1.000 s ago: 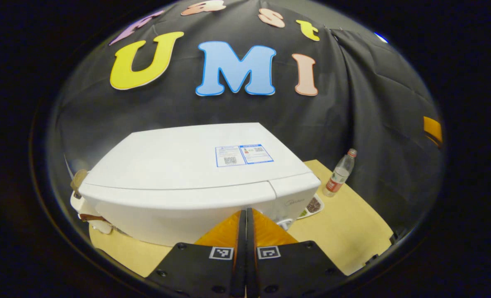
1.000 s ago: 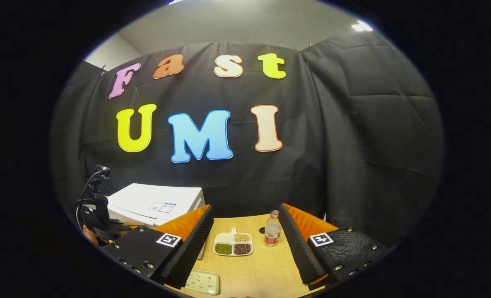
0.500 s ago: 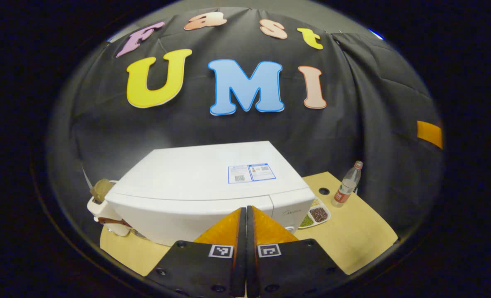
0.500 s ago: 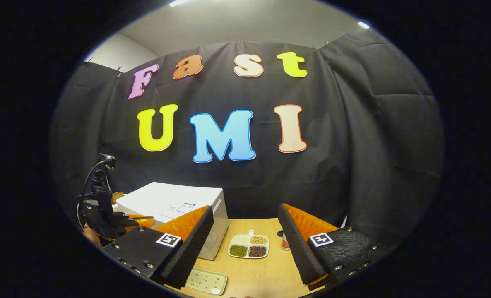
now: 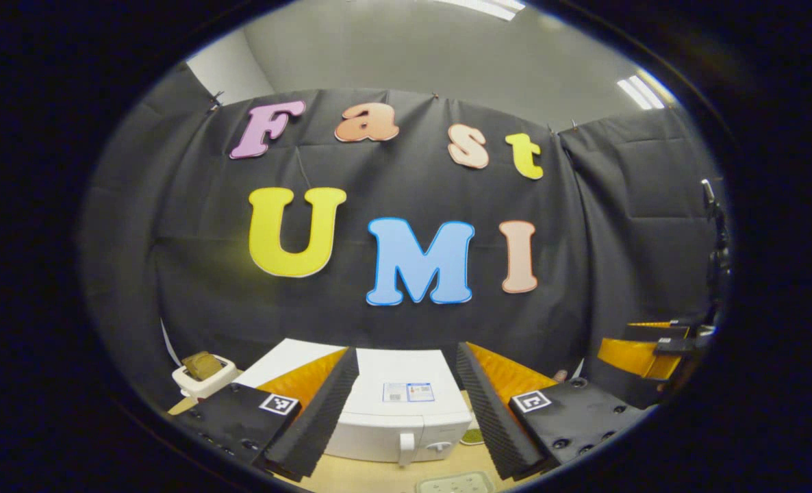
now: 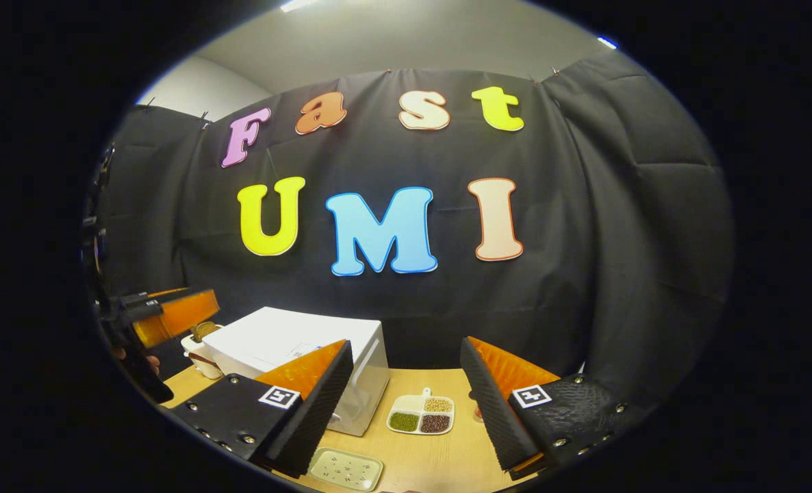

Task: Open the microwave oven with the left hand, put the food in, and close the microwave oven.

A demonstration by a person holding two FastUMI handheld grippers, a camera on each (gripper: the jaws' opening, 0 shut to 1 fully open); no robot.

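The white microwave (image 5: 406, 411) stands on the wooden table with its door closed and its handle (image 5: 404, 448) facing me. My left gripper (image 5: 406, 363) is open, held back from and above the microwave with nothing between its fingers. From the right gripper view the microwave (image 6: 296, 346) sits at the left, and a divided dish of beans (image 6: 421, 414) lies just right of it. My right gripper (image 6: 406, 356) is open and empty above the table, the dish showing between its fingers. The left gripper (image 6: 173, 316) hangs at the far left; the right gripper (image 5: 642, 346) appears at the far right.
A white toaster (image 5: 204, 373) with bread stands left of the microwave. A pale speckled tray (image 6: 346, 469) lies at the table's near edge. A bottle (image 6: 478, 411) is mostly hidden behind my right finger. Black cloth walls close the back and sides.
My left gripper went from shut to open and drew back and up from the microwave, which now looks small and distant. The right gripper shifted slightly and stays open.
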